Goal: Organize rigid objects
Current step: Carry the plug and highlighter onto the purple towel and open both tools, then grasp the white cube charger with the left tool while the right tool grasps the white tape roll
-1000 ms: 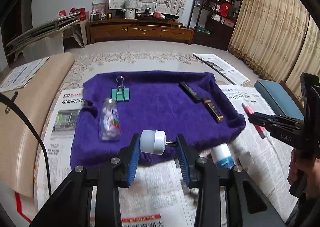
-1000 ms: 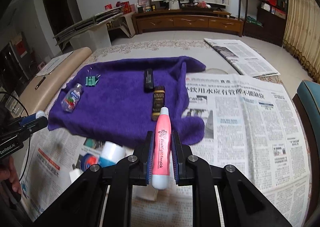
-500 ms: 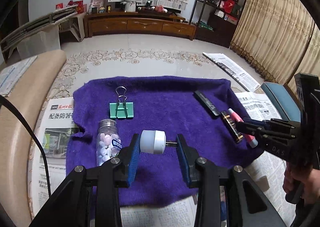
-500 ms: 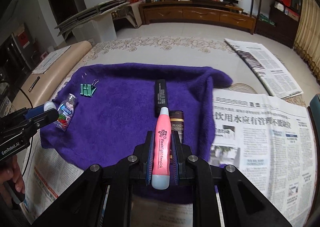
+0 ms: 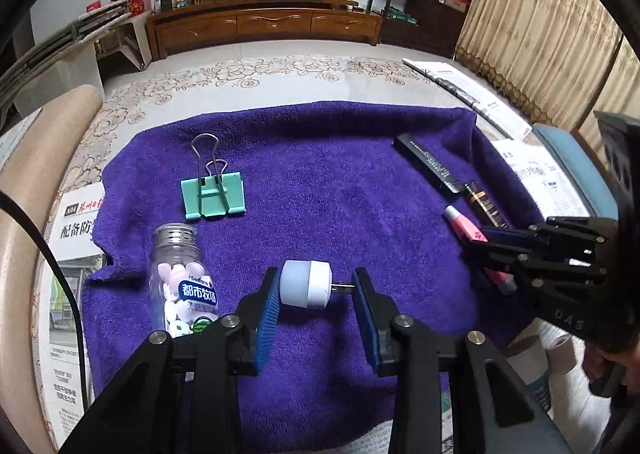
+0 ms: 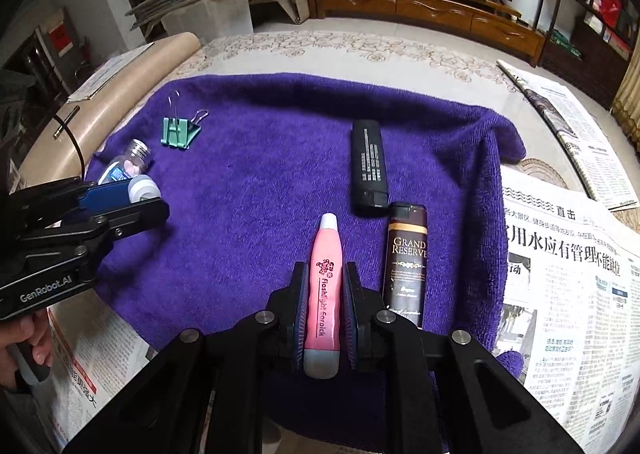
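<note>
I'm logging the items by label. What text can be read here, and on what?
"Flashlight Earpick": pink tool in the right gripper.
"GRAND RESERVE": brown bottle.
"GenRobot.AI": left gripper body.
"都市牧场": candy bottle.
"直击": newspaper headline.
Black case: print too small to read.

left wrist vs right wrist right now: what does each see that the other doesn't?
Left wrist only: the plug prong of the white night light meeting the right pad of the left tool, and the Chinese label on the candy bottle.

Right wrist only: the "Flashlight Earpick" print on the pink earpick clamped in the right tool, and the "Grand Reserve" label on the brown bottle.

Both: the purple towel, green binder clip, black bar, newspapers.
</note>
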{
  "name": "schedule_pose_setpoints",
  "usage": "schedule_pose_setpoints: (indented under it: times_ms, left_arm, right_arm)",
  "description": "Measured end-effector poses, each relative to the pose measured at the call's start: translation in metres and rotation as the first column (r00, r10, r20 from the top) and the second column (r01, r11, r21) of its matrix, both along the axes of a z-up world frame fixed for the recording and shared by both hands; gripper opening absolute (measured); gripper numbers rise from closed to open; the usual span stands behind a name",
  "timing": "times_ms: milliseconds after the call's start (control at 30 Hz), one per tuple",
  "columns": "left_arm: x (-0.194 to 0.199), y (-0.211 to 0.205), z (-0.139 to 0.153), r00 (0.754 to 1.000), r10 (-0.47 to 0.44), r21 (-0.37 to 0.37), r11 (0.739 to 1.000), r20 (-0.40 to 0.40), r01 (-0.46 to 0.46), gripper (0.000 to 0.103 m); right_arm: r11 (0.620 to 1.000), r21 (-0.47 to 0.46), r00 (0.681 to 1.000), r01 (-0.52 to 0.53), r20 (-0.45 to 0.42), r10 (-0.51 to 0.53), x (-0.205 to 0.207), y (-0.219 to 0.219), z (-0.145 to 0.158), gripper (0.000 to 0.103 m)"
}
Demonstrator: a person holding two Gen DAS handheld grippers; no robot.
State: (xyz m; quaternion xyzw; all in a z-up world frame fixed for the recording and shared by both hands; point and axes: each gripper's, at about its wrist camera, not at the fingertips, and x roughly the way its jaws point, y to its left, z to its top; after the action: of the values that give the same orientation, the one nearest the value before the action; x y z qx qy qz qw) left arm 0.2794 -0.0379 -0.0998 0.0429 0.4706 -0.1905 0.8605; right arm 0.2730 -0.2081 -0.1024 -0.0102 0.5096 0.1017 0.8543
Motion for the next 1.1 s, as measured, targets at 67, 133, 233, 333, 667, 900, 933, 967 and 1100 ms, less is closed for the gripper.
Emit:
schedule_pose_setpoints:
  times_ms: [67,133,233,333,667,900,933,967,1100]
  left_arm:
    - [-0.001,-0.002,-0.001,1.000,-0.008,0.028,1.000,-0.004,0.008,0.034]
    - [-0.001,-0.004,-0.002,1.000,-0.012,0.048,0.999,-0.006,0.012,0.034]
    - [-0.003,-0.006,-0.002,1.000,-0.021,0.083,0.996,-0.005,0.021,0.034]
    - [-0.006,-0.007,-0.005,1.000,-0.028,0.130,0.991,0.004,0.028,0.034]
    - [-0.012,-0.008,-0.005,0.999,-0.042,0.134,0.990,-0.004,0.042,0.066]
    - [-0.028,-0.001,0.014,1.000,-0.012,0.069,0.998,0.022,0.011,0.078]
    - [-0.034,0.001,0.019,0.999,-0.011,0.060,0.998,0.032,0.009,0.083]
    - [-0.039,0.001,0.022,0.999,-0.008,0.052,0.999,0.038,0.006,0.085]
    - [-0.073,0.005,0.033,0.998,0.006,-0.016,1.000,0.061,-0.005,0.103]
  right_arm:
    - [1.000,0.004,1.000,-0.006,-0.002,0.006,0.000,-0.001,-0.001,0.017]
    - [1.000,0.003,1.000,-0.016,-0.001,0.016,0.000,-0.001,-0.001,0.017]
    - [0.999,-0.010,0.999,-0.042,0.011,0.042,-0.001,0.000,-0.002,0.017]
    - [0.998,-0.017,0.998,-0.066,0.023,0.066,-0.005,-0.001,-0.002,0.018]
    - [0.993,-0.012,0.993,-0.121,-0.004,0.121,-0.015,-0.001,-0.001,0.039]
    - [0.995,0.056,0.996,-0.083,0.028,0.081,-0.029,-0.017,0.016,0.050]
    - [0.996,0.059,0.997,-0.069,0.046,0.066,-0.035,-0.020,0.022,0.055]
    - [0.996,0.063,0.997,-0.057,0.063,0.053,-0.041,-0.023,0.028,0.066]
    - [0.995,0.100,0.994,0.010,0.107,-0.021,-0.070,-0.041,0.045,0.100]
